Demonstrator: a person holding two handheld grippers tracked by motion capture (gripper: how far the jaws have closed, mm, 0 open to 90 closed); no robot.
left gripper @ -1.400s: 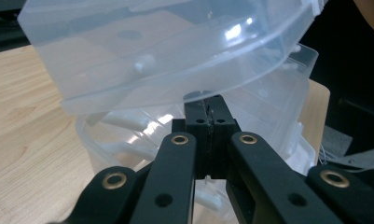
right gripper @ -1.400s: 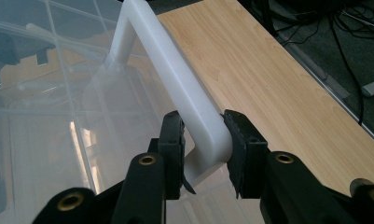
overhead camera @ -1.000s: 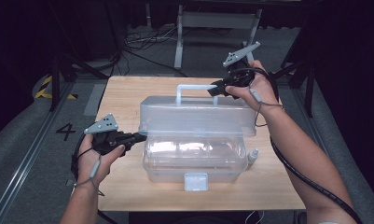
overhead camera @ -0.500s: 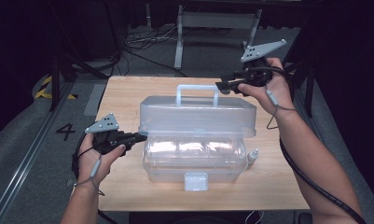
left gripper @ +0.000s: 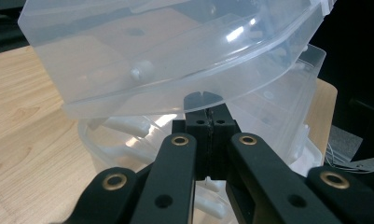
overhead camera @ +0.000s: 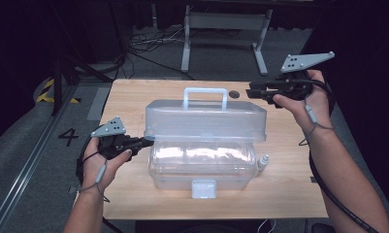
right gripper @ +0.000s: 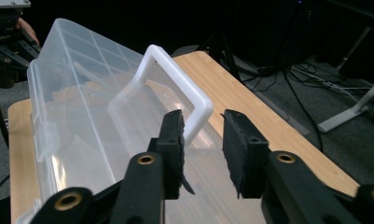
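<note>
The left gripper point(left gripper: 207, 122) is clamped shut at the lid's point(overhead camera: 206, 121) rim. The right gripper point(right gripper: 202, 140), jaws half-open, just closing and empty, hovers off the handle point(overhead camera: 205, 96). The clear plastic box point(overhead camera: 202, 167) looks light, slick and flexible; the stiff handle is the better hold.

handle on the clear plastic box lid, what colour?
White, on the translucent plastic box lid; the loop-shaped plastic handle shows best in the right gripper view.

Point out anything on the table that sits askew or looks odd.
The clear box's lid is propped half open, tilted back above the base instead of shut or fully back. The left gripper, fingers shut, is at the lid's left end. A small white bottle stands loose beside the base's right end. Nothing is spilled or visibly broken.
</note>
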